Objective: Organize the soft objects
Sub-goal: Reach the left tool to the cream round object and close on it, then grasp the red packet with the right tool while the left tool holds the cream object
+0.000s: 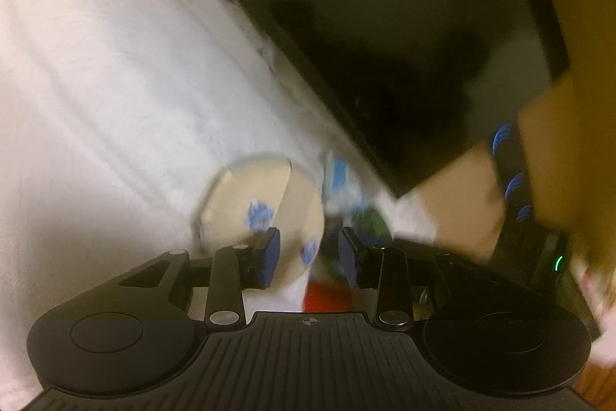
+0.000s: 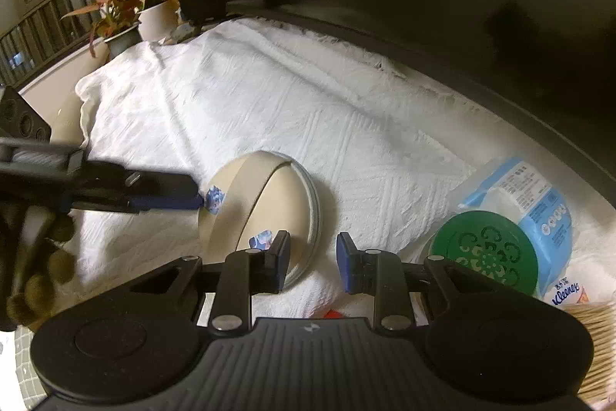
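Round beige cushion [image 2: 265, 203], smooth domed fabric with a band across the top, small blue flower prints, pale piped rim. Lying on a white textured cloth [image 2: 269, 95], woven with diagonal ribbing and a frayed far edge, butted against a dark glossy panel [image 2: 462, 6].

Right gripper [image 2: 312, 264]: black frame, blue pads, jaws apart with only cloth in the gap, gripping nothing. Cushion just left of the gap, its rim by the left finger; contact not clear.

Left gripper [image 1: 310, 259]: jaws apart, cushion's right edge sitting between the pads; left-wrist view blurred, pad contact can't be judged, no clear grip. In the right-wrist view its blue fingers [image 2: 169, 201] come in from the left, tips at a flower print on the cushion's left side.

Right of the cushion, apart from it: green round lid [image 2: 483, 251] with cut-out scroll pattern, pale blue plastic pack [image 2: 535, 195], Kleenex pack [image 2: 566, 291]. Potted plants [image 2: 127, 2] with pink-green leaves beyond the cloth's far-left corner.
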`<state>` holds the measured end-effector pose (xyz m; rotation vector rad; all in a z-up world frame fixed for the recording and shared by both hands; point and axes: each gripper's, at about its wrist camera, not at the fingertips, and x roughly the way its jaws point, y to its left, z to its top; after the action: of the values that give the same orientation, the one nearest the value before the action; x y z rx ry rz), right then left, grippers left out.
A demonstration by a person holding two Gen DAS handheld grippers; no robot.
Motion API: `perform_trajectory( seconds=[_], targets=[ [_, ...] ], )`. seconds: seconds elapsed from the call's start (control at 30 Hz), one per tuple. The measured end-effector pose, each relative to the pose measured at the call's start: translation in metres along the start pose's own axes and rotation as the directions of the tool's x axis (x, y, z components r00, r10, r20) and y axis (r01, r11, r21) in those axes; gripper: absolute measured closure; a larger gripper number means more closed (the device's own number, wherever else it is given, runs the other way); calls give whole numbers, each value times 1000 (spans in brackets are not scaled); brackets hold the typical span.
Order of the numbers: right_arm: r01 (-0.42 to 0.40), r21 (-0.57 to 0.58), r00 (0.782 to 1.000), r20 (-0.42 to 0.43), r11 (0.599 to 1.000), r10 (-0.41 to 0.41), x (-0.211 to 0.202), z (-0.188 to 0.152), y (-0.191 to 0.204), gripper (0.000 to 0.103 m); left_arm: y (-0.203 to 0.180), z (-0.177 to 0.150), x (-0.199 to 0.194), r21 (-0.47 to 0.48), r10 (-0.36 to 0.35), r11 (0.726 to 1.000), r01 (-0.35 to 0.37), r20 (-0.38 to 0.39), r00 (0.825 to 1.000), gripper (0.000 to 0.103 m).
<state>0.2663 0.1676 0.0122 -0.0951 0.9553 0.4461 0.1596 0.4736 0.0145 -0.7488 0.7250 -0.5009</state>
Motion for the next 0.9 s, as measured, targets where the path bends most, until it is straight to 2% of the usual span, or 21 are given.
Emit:
perform_trajectory(
  seconds=[0.03,0.07,0.13,0.23,0.33,0.47,0.5,0.53,0.6,0.67,0.73,0.77,0.83,0.9],
  targets=[
    [0,1,1000,-4,1000,0,2,0,-1,77,-5,0,4,40,86,996,-86,3,996,71],
    [0,1,1000,-10,1000,0,4,0,-1,77,-8,1,6,69,135,988,-136,19,991,81],
    [17,-10,999,-28,1000,-17,8,-2,-2,77,-9,3,2,58,130,989,-134,66,989,81],
    [35,-13,999,-23,999,-35,9,-8,-3,77,-2,6,-9,20,160,986,-165,145,976,78],
    [-8,-33,998,56,999,10,-11,-5,0,77,4,3,-15,-14,165,986,-165,151,975,78],
    [26,-15,995,95,1000,-24,-11,14,1,78,11,2,-3,-75,190,981,-181,151,970,78],
    [33,-6,996,87,999,-33,-5,18,0,79,17,6,2,-97,212,975,-199,159,964,76],
    [37,-2,997,74,999,-36,1,21,-1,79,19,4,4,-133,214,973,-191,191,958,64],
    [37,3,998,51,999,-37,12,24,-3,84,26,1,8,-193,200,968,-159,217,955,55],
    [29,8,999,40,1000,-29,18,24,-6,84,28,-1,15,-199,172,971,-131,207,963,46],
    [19,8,999,38,1000,-20,19,23,-8,85,31,-3,26,-186,100,980,-73,140,985,42],
    [22,5,999,34,1000,-22,22,23,-8,85,31,-2,31,-182,56,982,-41,80,995,39],
    [19,7,999,28,1000,-19,21,24,-11,86,25,-2,35,-146,20,989,-16,21,1000,38],
    [8,12,1000,17,1000,-9,20,22,-14,86,14,-2,40,-109,-18,994,18,-1,1000,39]
  ],
)
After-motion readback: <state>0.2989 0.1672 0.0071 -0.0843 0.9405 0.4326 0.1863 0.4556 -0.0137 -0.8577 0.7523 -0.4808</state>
